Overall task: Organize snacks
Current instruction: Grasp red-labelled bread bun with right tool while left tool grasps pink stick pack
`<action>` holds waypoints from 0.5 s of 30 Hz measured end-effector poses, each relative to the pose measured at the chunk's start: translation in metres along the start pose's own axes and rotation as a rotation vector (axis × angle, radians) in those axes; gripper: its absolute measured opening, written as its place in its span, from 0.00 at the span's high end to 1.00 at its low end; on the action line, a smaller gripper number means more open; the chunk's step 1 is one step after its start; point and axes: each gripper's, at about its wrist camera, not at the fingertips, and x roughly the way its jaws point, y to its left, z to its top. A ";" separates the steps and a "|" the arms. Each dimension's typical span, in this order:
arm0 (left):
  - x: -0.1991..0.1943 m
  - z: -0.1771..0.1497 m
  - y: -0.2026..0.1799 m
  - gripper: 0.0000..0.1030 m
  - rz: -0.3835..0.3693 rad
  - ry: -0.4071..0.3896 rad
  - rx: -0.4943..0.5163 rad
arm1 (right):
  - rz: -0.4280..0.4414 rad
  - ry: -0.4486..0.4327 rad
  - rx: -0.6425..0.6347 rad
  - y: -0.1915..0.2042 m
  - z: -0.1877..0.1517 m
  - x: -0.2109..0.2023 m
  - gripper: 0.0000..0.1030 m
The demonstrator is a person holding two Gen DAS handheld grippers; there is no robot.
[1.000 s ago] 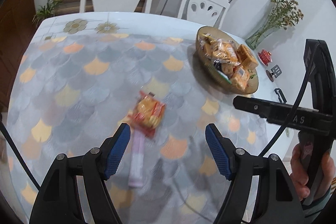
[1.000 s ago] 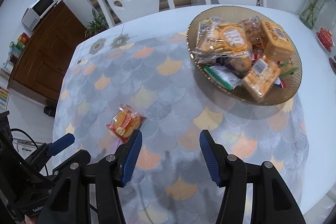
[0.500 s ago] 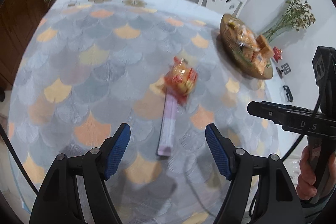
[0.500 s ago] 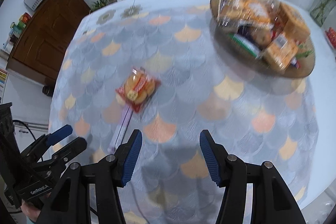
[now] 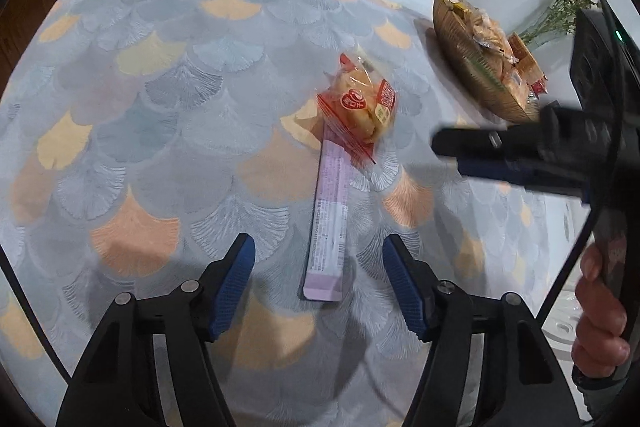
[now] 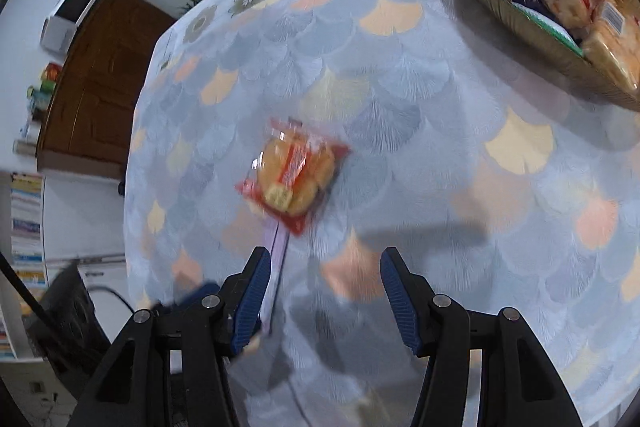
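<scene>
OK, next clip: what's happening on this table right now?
A person is tidying snacks with two handheld grippers. Both the left gripper and the right gripper are open and empty above the table. A red snack pack lies overlapping a long pink stick packet, not yet grasped. The tray already holds several snacks.

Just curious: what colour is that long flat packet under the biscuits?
Pale lilac-pink long flat packet with small print, clearest from the left wrist.

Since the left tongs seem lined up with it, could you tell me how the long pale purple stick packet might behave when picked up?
The purple stick packet lies flat and thin, so it probably feels light and may flex. Its far end sits under the red snack bag, so lifting may drag that bag. Both tongs are open.
</scene>
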 end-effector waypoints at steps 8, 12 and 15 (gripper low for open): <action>0.009 0.000 -0.006 0.49 0.015 0.004 0.087 | -0.012 -0.044 0.021 0.005 0.025 0.022 0.47; 0.010 0.000 -0.008 0.51 0.025 0.001 0.128 | -0.014 -0.045 0.035 0.012 0.031 0.034 0.47; 0.012 0.000 -0.012 0.51 0.019 0.005 0.154 | -0.024 -0.044 0.051 0.017 0.034 0.042 0.47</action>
